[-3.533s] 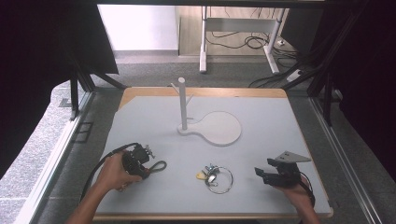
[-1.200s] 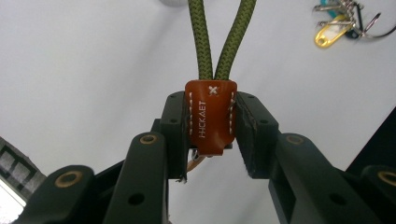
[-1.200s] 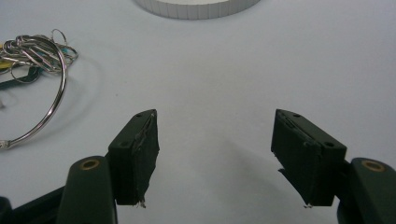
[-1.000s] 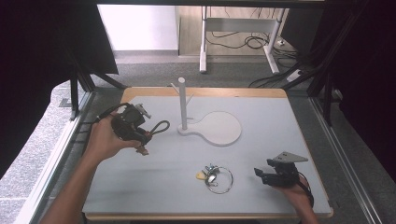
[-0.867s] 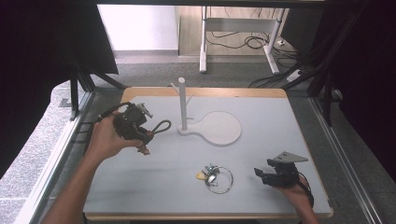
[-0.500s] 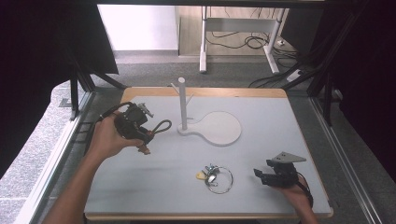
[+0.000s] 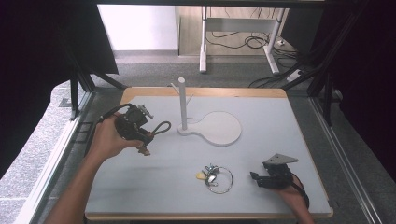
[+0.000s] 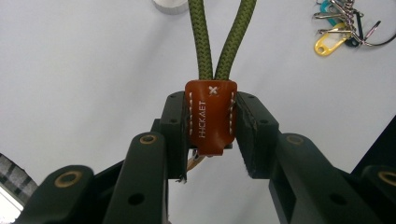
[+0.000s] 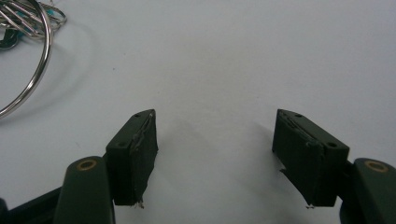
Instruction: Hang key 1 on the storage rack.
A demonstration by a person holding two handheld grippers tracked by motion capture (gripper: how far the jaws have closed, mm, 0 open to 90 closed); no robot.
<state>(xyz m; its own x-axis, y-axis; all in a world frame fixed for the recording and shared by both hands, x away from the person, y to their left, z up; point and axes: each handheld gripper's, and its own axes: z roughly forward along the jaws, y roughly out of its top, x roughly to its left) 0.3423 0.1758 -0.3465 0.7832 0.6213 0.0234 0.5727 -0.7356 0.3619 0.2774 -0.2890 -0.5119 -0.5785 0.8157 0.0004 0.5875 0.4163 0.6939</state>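
Orange stitched leather tab (image 8: pixel 210 116) on braided green cord sits clamped in left gripper (image 8: pixel 209 135).

Stand (image 7: pixel 183 105) at table's (image 7: pixel 280 116) far middle, key ring (image 7: pixel 215 176) near front (right of centre), strap loop (image 7: pixel 161 127) left of stand

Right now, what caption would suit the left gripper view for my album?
Left gripper pinching the brown leather tab of a green cord loop above a white table.
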